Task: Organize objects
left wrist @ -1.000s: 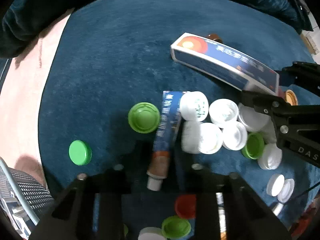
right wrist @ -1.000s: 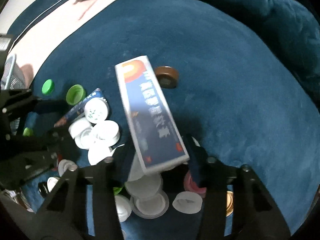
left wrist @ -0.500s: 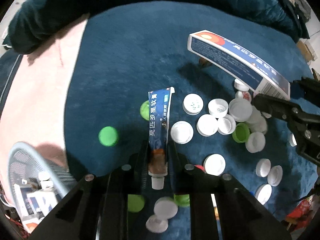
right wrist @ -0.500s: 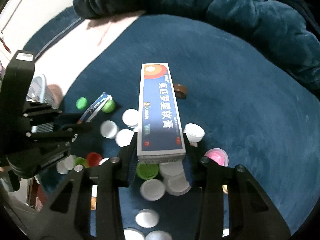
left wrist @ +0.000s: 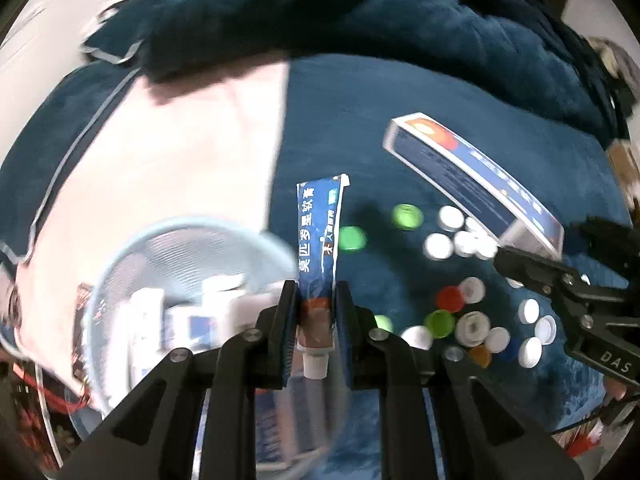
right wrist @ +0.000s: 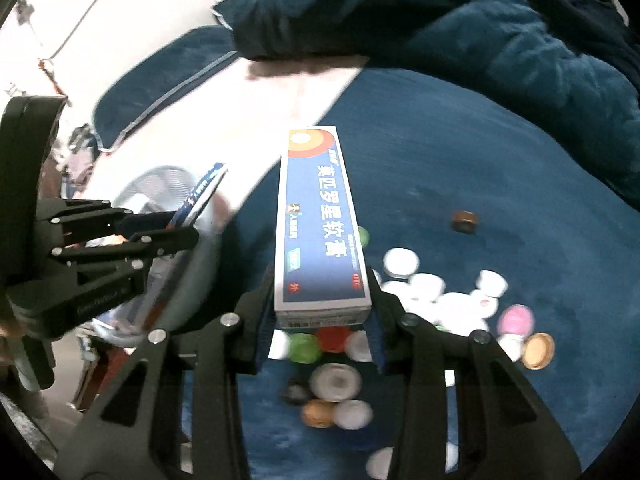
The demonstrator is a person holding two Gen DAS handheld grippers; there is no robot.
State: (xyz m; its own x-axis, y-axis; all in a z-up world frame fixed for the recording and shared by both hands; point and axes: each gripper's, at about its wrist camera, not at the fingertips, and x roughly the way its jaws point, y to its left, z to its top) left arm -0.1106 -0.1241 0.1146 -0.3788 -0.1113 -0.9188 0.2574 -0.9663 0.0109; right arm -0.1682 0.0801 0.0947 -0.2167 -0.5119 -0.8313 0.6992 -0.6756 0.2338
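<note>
Item 1, left tool: pinching a blue ointment tube low down, near its white cap, with most of the tube's length standing free above the grip. It is hanging over the near rim of the mesh basket.

Item 2, right tool: pinching a long blue carton by one end only, the rest sticking out forward, unsupported. It is hanging to the right of the basket, above the scattered caps.

Item 3, basket: pale blue, already holding small boxes, blurred; sitting on the pink sheet at the edge of the blue blanket.

Item 4, bottle caps: white, green, red and orange ones lying loose on the blanket, well right of the basket; a brown cap is lying farther out, alone.

Risks, as judged:
- Carton is gripped at its end, so its own length is acting as a lever; a quick swing toward the basket is likely to twist it out of the pads.
- Tube is soft; the grip near the cap is likely squeezing it, and it may slide or bend away.
- Both tools are heading for one basket, so they may be colliding at the rim or knocking the light basket over.
- Releasing too early is dropping either item among the caps.
</note>
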